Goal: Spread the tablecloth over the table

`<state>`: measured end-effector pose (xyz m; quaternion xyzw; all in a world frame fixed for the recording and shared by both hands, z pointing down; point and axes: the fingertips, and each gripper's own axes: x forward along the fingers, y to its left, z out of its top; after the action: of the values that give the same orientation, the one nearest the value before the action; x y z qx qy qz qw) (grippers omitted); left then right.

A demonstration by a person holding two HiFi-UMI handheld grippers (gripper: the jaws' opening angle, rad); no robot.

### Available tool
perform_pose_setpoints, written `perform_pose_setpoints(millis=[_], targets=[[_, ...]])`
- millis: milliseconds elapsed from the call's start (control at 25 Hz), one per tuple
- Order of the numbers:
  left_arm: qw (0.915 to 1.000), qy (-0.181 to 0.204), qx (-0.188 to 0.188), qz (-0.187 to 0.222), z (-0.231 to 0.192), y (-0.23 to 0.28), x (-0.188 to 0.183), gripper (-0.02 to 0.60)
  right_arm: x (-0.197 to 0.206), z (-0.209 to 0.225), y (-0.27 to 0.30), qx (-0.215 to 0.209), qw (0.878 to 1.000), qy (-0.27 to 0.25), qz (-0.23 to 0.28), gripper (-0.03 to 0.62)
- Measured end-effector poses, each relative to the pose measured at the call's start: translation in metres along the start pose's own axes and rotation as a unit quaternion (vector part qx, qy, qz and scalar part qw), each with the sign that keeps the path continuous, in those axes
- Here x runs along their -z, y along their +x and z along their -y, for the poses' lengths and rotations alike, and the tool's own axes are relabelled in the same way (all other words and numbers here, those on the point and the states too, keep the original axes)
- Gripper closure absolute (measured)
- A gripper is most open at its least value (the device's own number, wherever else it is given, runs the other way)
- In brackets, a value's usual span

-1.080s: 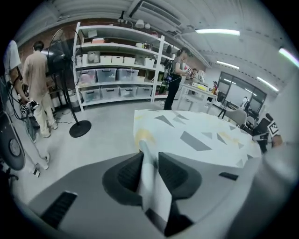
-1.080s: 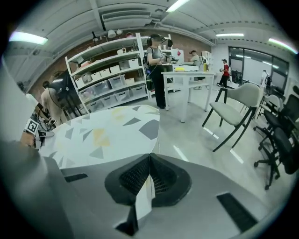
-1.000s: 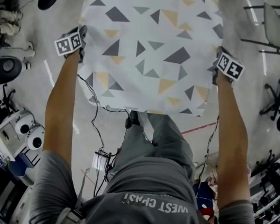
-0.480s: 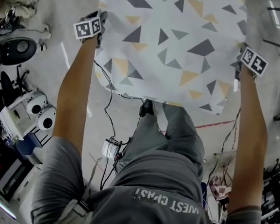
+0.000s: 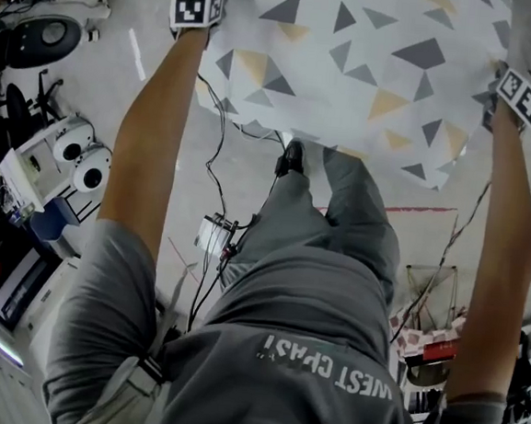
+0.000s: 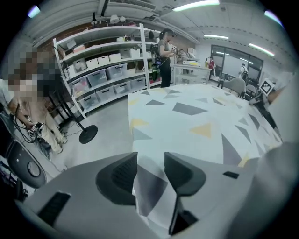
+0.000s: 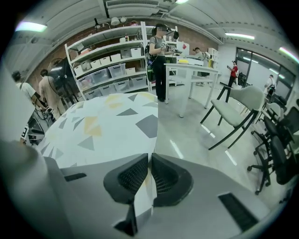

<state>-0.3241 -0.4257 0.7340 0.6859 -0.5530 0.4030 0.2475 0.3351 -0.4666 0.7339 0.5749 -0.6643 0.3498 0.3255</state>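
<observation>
Floor open beside tablecloth; shelving, stand base left; chair right.

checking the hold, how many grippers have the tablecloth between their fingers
2. The left gripper is at the left side of the tablecloth, its fingers opening with cloth between them. The right gripper is at the right side, fingers pinched shut on it.

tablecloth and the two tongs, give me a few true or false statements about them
The tablecloth carries grey and yellow triangles. True.
The right tongs are shut on its edge. True.
The left tongs clamp it tight. False: their jaws are opening, and the cloth hangs loose between them.
The cloth is bunched into a ball. False: it is spread out flat.
</observation>
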Motion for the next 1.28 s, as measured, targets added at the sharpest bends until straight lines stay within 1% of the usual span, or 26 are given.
perform_pose_setpoints(millis=[120,200,360,480,600,760,880,1040,1200,1280], targets=[[0.9997,-0.010,-0.007,0.021,0.005,-0.008,-0.007,0.413,-0.010,0.007,-0.008,0.023,1.000,-0.008,0.016,0.549],[0.9992,-0.015,-0.010,0.036,0.009,-0.018,-0.011,0.413,-0.006,0.010,-0.020,0.035,0.999,-0.011,0.019,0.517],[0.9971,-0.016,-0.005,0.075,0.023,-0.047,-0.024,0.413,-0.004,0.008,-0.049,0.051,0.998,-0.021,0.034,0.510],[0.9925,-0.004,0.015,0.121,0.041,-0.082,-0.046,0.413,-0.010,-0.013,-0.083,0.040,0.997,-0.027,0.065,0.514],[0.9834,0.008,0.046,0.175,0.067,-0.124,-0.075,0.413,-0.023,-0.052,-0.125,0.007,0.993,-0.036,0.112,0.520],[0.9659,0.010,0.084,0.245,0.099,-0.189,-0.109,0.414,-0.043,-0.120,-0.195,-0.050,0.981,-0.042,0.183,0.543],[0.9501,0.028,0.105,0.292,0.121,-0.247,-0.127,0.414,-0.050,-0.176,-0.256,-0.094,0.967,-0.063,0.227,0.571],[0.9256,0.050,0.139,0.348,0.148,-0.327,-0.141,0.423,-0.049,-0.243,-0.333,-0.142,0.947,-0.105,0.269,0.582],[0.8993,0.068,0.154,0.404,0.165,-0.400,-0.152,0.450,-0.044,-0.299,-0.401,-0.180,0.924,-0.145,0.306,0.583],[0.8877,0.074,0.161,0.425,0.175,-0.436,-0.152,0.453,-0.040,-0.321,-0.436,-0.191,0.913,-0.155,0.324,0.583]])
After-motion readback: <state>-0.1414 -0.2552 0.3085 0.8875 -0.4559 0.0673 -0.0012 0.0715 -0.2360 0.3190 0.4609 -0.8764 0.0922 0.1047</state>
